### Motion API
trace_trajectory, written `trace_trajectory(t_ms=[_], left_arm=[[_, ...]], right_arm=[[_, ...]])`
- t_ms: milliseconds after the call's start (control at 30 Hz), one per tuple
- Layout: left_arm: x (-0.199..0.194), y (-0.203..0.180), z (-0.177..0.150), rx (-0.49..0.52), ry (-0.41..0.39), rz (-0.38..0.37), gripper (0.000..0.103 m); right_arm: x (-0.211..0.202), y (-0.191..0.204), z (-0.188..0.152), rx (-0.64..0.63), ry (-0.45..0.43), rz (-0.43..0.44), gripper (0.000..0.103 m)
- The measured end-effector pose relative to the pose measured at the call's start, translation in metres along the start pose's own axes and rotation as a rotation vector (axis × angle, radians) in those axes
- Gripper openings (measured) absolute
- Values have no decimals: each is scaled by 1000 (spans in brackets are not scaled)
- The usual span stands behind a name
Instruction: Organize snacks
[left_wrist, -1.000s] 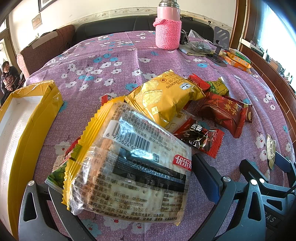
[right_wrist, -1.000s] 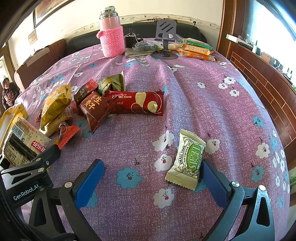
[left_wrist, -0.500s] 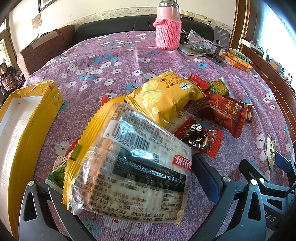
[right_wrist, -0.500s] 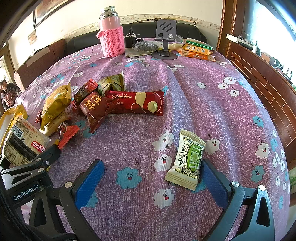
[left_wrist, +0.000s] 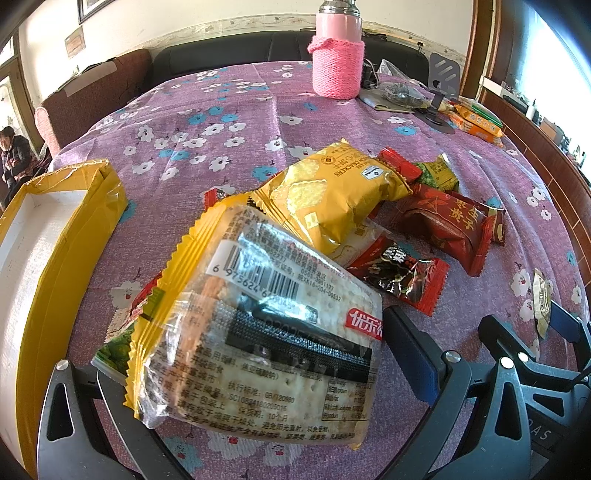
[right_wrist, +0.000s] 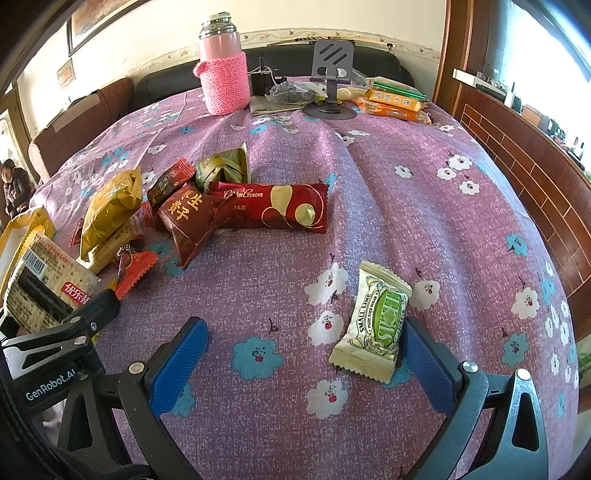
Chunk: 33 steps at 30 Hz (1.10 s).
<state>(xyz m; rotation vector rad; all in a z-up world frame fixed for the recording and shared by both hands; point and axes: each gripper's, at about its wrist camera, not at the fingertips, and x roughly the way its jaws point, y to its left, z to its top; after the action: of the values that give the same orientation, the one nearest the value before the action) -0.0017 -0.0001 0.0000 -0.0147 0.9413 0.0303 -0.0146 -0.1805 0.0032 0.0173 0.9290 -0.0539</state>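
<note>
Yellow box beside left fingers pinching cracker pack; right fingers spread around lime candy.

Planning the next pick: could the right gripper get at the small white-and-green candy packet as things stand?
Probably yes. The right gripper is open and the candy packet lies flat on the tablecloth, alone, just inside its right finger. Nothing sits between the fingers, though the packet is off-centre.

"What stands at the far end of the tabletop?"

"A pink flask in a knitted sleeve. Just right of the flask, a grey phone stand; behind the flask, a dark sofa."
</note>
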Motion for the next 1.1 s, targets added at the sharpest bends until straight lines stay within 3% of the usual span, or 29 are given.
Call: trace_trajectory(t_ms=[333,600,767,900,1100], left_arm=[[1,0,3,26,38,-13,103],[-10,5,-11,92,61,-84,103],[-36,24,-24,18,72,-238,103],[-89,50,-28,5,-59,-284,103],[-194,126,-40,-58,-415,-270,103]], right_arm=[[-1,0,-1,2,-1,0,103],[1,1,1,1,-1,-2,103],[-1,0,1,-14,6,18,103],[-7,-2,-5,-3,21,49,103],[-14,6,-13,28,101,-14,103]])
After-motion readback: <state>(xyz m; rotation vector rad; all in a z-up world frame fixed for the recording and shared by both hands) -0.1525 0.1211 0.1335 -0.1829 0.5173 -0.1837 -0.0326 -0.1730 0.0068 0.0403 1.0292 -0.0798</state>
